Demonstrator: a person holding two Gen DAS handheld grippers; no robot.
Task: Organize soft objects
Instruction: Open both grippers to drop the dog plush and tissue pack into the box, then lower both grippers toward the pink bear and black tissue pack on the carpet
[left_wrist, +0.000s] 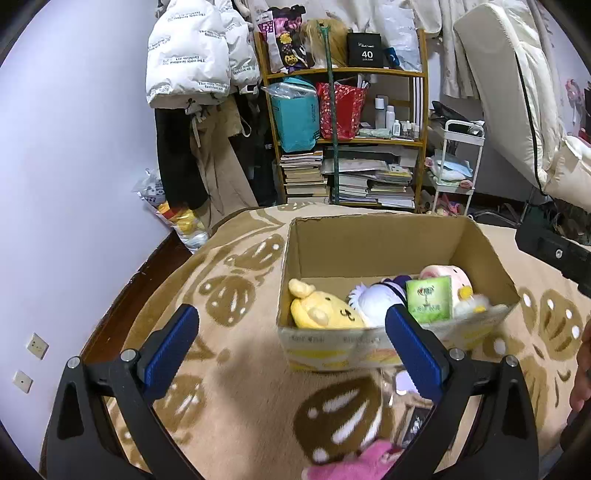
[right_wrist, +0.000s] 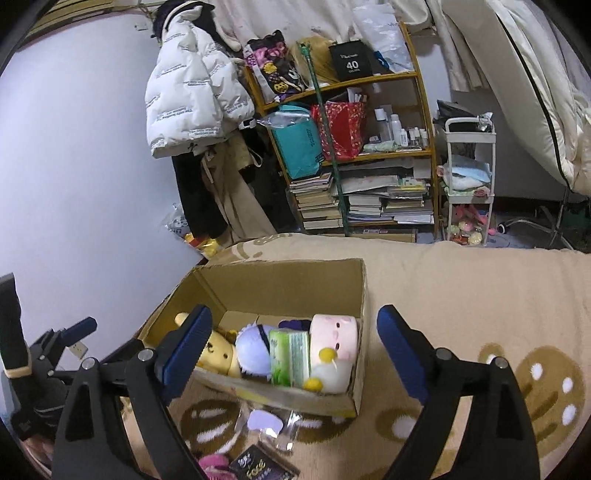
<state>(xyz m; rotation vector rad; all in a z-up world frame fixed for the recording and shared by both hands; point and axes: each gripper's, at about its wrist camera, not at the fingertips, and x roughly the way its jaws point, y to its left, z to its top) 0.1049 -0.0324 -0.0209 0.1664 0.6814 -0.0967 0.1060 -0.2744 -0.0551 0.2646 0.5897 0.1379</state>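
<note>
An open cardboard box (left_wrist: 369, 236) (right_wrist: 280, 277) sits on a beige patterned blanket. Inside it lie a yellow dog plush (left_wrist: 321, 306) (right_wrist: 218, 354), a white-and-purple plush (left_wrist: 373, 299) (right_wrist: 253, 350), a green tissue pack (left_wrist: 430, 299) (right_wrist: 290, 356) and a pink-and-white plush (left_wrist: 458, 282) (right_wrist: 334, 347). A pink plush (left_wrist: 354, 461) (right_wrist: 214, 463) lies on the blanket in front of the box. My left gripper (left_wrist: 291, 343) is open and empty, just short of the box. My right gripper (right_wrist: 291, 350) is open and empty above the box's near side. The left gripper also shows at the left edge of the right wrist view (right_wrist: 55, 347).
A clear plastic packet (right_wrist: 266, 424) and a dark card (right_wrist: 258, 467) lie on the blanket (right_wrist: 480, 295) in front of the box. Behind stand a wooden shelf (left_wrist: 347, 136) with books and bags, hanging coats (left_wrist: 192, 55), a white trolley (left_wrist: 458, 162) and a bag of toys (left_wrist: 177, 218).
</note>
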